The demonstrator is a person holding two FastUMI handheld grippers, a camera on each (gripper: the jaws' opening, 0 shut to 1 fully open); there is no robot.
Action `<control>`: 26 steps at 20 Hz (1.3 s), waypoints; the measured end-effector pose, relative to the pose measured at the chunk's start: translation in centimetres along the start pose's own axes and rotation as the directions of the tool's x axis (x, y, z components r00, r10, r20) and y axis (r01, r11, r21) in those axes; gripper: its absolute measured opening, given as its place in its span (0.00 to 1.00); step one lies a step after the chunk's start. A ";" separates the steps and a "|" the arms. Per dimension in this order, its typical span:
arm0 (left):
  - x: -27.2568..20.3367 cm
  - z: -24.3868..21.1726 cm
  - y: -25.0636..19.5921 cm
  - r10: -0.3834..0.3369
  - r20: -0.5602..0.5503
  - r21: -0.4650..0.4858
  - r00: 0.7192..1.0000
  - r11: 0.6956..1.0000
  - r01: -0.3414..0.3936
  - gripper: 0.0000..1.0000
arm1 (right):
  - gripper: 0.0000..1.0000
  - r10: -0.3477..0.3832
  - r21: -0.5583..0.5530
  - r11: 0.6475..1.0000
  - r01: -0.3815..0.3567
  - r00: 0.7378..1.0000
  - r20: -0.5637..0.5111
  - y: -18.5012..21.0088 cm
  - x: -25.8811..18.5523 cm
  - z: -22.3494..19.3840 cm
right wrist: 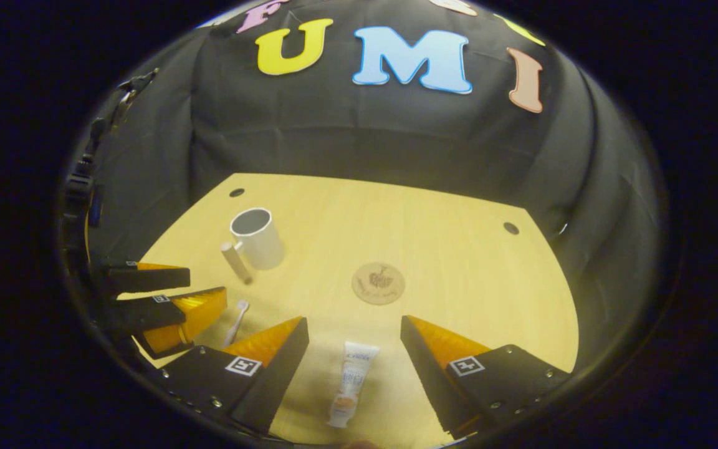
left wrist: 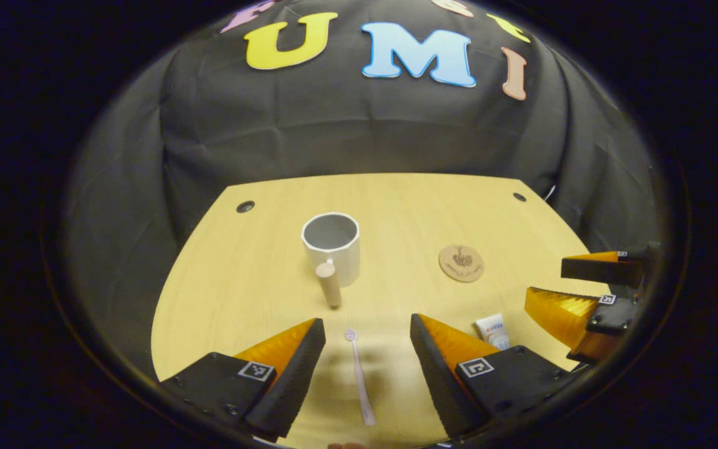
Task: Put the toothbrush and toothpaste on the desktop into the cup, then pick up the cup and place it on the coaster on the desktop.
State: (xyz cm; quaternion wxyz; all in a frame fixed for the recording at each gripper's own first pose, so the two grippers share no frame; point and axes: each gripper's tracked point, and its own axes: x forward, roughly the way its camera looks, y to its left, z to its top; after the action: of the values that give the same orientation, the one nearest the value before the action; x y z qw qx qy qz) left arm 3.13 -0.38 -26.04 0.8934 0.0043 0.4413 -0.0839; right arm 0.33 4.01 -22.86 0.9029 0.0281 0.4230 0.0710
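Wood-grain counter (left wrist: 240,293) carries all task items. Going left to right in the left gripper view, we note the left gripper (left wrist: 366,349), jaws spread wide and empty, with the toothbrush (left wrist: 359,377) lying flat between them; beyond it the white cup (left wrist: 331,244) stands upright, handle toward us. Right of the cup lies the round coaster (left wrist: 461,262), bare. In the right gripper view, the right gripper (right wrist: 353,349) is likewise released, toothpaste (right wrist: 351,381) lying between its jaws.
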 end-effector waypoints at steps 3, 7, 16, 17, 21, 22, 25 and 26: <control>0.9 -2.3 0.1 -0.018 -0.112 -0.025 0.993 1.000 0.015 0.91 | 0.93 0.012 0.010 1.000 -0.011 0.995 -0.100 0.4 1.5 -2.3; 2.3 -5.1 0.5 -0.019 -0.235 -0.067 0.972 0.998 0.004 0.92 | 0.93 0.032 0.047 0.999 -0.021 0.970 -0.243 0.3 3.0 -5.7; 3.7 -12.0 2.2 -0.010 -0.513 -0.110 0.858 0.993 -0.054 0.93 | 0.95 0.068 0.130 0.992 -0.004 0.870 -0.488 0.5 4.8 -12.0; 3.7 -12.4 2.1 -0.011 -0.527 -0.110 0.850 0.992 -0.056 0.93 | 0.95 0.069 0.130 0.992 -0.004 0.863 -0.501 0.5 4.9 -12.2; 4.2 -13.4 1.5 -0.011 -0.564 -0.111 0.825 0.992 -0.062 0.93 | 0.95 0.083 0.140 0.990 -0.008 0.842 -0.533 0.8 5.3 -12.7; 4.2 -13.6 1.4 -0.015 -0.573 -0.116 0.820 0.991 -0.064 0.93 | 0.95 0.086 0.142 0.990 -0.010 0.839 -0.537 0.9 5.5 -12.8; 4.4 -14.0 1.1 -0.014 -0.591 -0.122 0.807 0.990 -0.072 0.93 | 0.95 0.094 0.149 0.989 -0.012 0.827 -0.555 1.1 5.9 -13.0; 4.6 -14.1 1.1 -0.008 -0.595 -0.117 0.804 0.990 -0.076 0.92 | 0.95 0.092 0.148 0.989 -0.010 0.826 -0.556 1.0 6.1 -13.0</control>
State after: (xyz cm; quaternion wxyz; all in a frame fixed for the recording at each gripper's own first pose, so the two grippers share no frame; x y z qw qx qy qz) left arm -5.09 1.23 -38.35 0.7102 -0.0224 0.7029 -0.0321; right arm -5.95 5.82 -35.71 0.7323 0.0801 0.6726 0.0708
